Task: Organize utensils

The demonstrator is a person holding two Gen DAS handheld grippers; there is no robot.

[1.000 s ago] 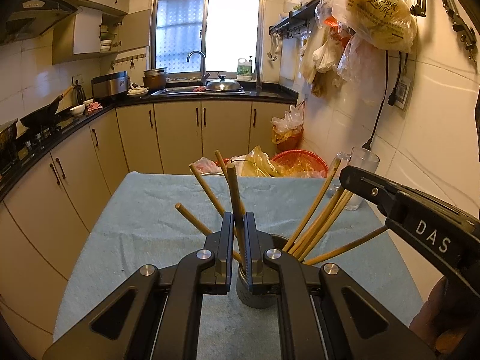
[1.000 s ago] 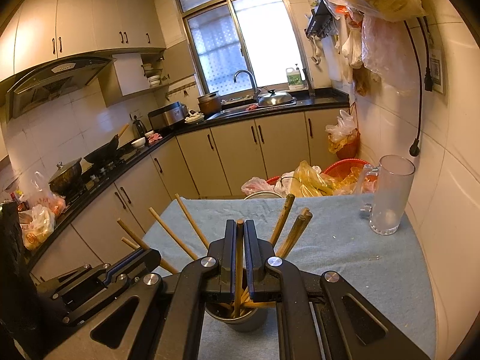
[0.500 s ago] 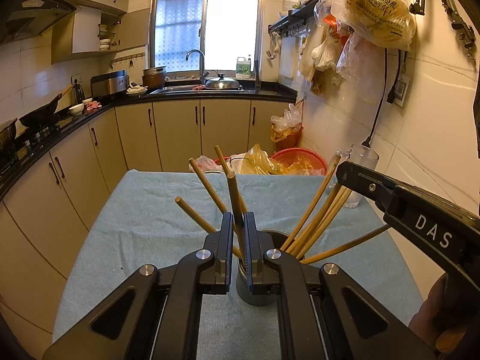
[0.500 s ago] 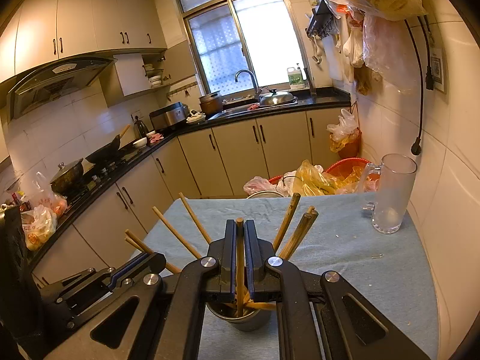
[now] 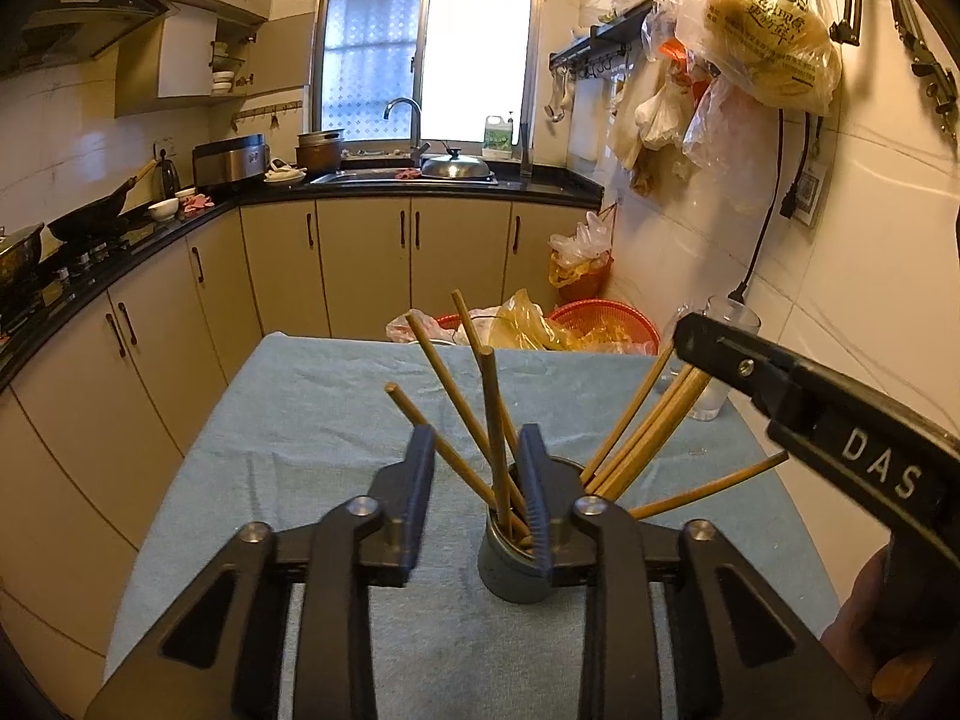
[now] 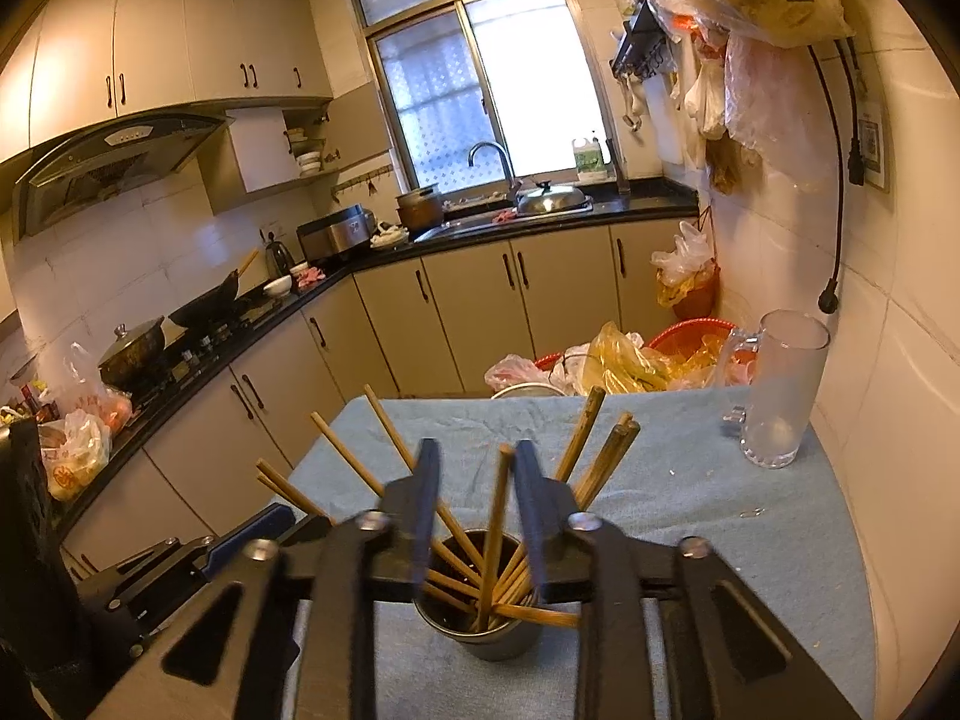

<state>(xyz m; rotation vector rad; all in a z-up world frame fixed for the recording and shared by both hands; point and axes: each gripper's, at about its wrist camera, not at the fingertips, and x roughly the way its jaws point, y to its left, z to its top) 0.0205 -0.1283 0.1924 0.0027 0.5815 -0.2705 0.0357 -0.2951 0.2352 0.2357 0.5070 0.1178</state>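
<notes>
Since the earlier frames both grippers have released: each pair of jaws, then pinching a chopstick, now stands spread. Left gripper (image 5: 477,483) straddles the wooden chopsticks (image 5: 493,438), which stand fanned in the round grey metal cup (image 5: 510,564) on the blue cloth-covered table (image 5: 300,420). Right gripper (image 6: 475,507) hangs above the same cup, touching nothing. A clear glass mug (image 6: 780,387) stands far right.

My two wrist cameras look forward along their fingers, close above the same metal cup (image 5: 516,558) of chopsticks (image 6: 492,516) on the blue-clothed table (image 5: 300,420), facing the kitchen window (image 6: 480,102).
</notes>
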